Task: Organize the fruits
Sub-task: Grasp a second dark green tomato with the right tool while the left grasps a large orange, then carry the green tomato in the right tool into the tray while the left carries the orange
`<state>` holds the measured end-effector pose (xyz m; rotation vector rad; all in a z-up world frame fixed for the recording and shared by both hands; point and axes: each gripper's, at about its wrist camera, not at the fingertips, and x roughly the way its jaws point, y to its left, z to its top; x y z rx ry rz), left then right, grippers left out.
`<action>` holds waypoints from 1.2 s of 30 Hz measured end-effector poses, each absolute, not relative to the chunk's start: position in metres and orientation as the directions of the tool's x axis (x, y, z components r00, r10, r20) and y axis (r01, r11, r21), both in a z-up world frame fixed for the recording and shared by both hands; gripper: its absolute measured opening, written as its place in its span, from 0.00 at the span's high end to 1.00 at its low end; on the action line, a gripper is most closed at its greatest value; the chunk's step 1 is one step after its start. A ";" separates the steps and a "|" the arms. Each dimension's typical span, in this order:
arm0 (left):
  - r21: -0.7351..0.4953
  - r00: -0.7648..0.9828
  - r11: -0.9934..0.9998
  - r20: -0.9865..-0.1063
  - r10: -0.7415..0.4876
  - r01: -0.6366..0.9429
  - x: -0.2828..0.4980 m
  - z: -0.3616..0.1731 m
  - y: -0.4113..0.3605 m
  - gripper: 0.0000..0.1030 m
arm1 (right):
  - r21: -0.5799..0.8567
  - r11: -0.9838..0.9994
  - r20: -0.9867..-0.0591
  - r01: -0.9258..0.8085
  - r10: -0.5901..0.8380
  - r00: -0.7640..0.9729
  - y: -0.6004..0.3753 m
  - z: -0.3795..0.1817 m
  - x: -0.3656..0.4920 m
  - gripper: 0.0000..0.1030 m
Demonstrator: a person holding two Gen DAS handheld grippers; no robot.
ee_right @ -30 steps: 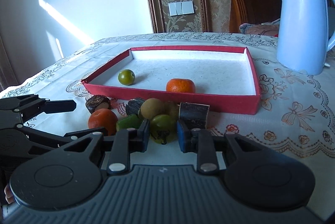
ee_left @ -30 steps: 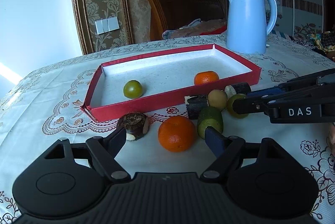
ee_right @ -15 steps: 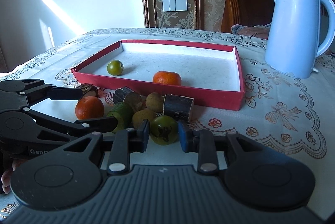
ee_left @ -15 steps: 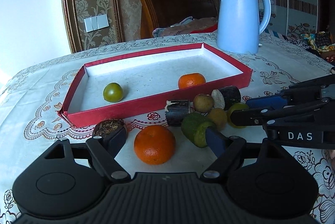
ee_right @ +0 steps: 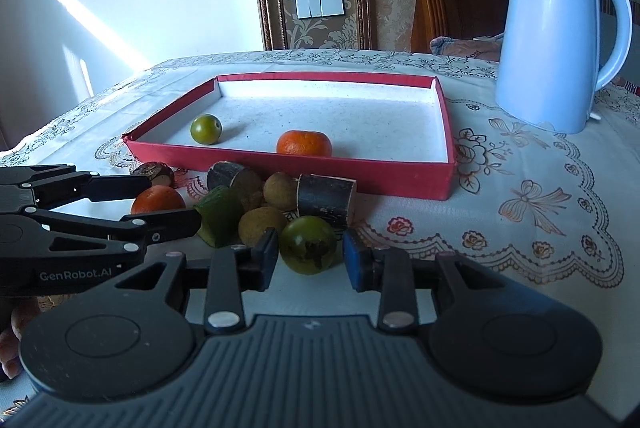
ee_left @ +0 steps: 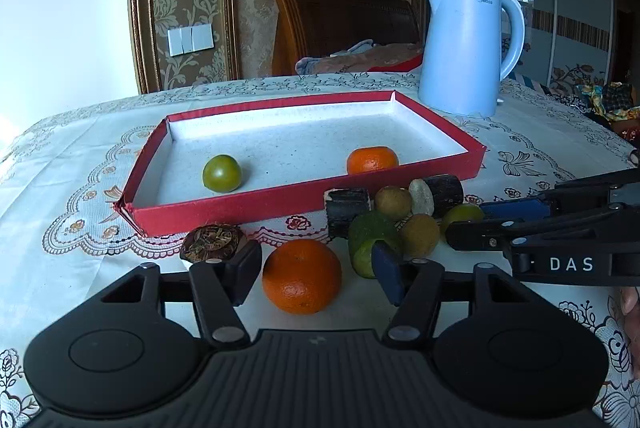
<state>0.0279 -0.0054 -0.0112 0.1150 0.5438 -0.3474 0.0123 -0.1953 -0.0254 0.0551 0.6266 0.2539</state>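
Note:
A red tray (ee_left: pixel 240 202) (ee_right: pixel 400 184) holds a green fruit (ee_left: pixel 222 173) (ee_right: pixel 205 129) and a small orange (ee_left: pixel 372 160) (ee_right: pixel 304 143). In front of it lies a pile of fruit: an orange (ee_left: pixel 302 276) (ee_right: pixel 157 199), a green piece (ee_left: pixel 370 242) (ee_right: pixel 218 214), brown round fruits (ee_left: pixel 393 203) (ee_right: pixel 260 226) and dark cane chunks (ee_left: pixel 346 206) (ee_right: pixel 326 200). My left gripper (ee_left: pixel 316 270) is open with the orange between its fingers. My right gripper (ee_right: pixel 310 260) is open around a green round fruit (ee_right: pixel 308 245) (ee_left: pixel 462 215), with small gaps at both pads.
A pale blue kettle (ee_left: pixel 466 48) (ee_right: pixel 560 36) stands at the back right, beyond the tray. A dark brown round piece (ee_left: pixel 212 242) lies by my left finger. A lace tablecloth (ee_right: pixel 540 212) covers the table. A wooden chair (ee_left: pixel 340 28) stands behind it.
My right gripper has opened a little around the green round fruit. My left gripper has shifted so the orange sits centred between its fingers.

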 end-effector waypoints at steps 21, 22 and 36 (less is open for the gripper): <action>-0.005 0.798 0.950 -0.541 -0.266 0.314 0.031 -0.014 -0.001 0.60 | 0.135 0.965 -0.587 -0.225 0.261 0.766 -0.196 -0.030 0.016 0.69; -0.004 0.798 0.950 -0.541 -0.265 0.313 0.031 -0.014 -0.001 0.60 | 0.133 0.965 -0.589 -0.225 0.260 0.765 -0.196 -0.030 0.016 0.69; 0.025 0.803 0.951 -0.543 -0.246 0.308 0.030 -0.014 -0.006 0.60 | 0.114 0.968 -0.597 -0.224 0.247 0.763 -0.192 -0.030 0.017 0.71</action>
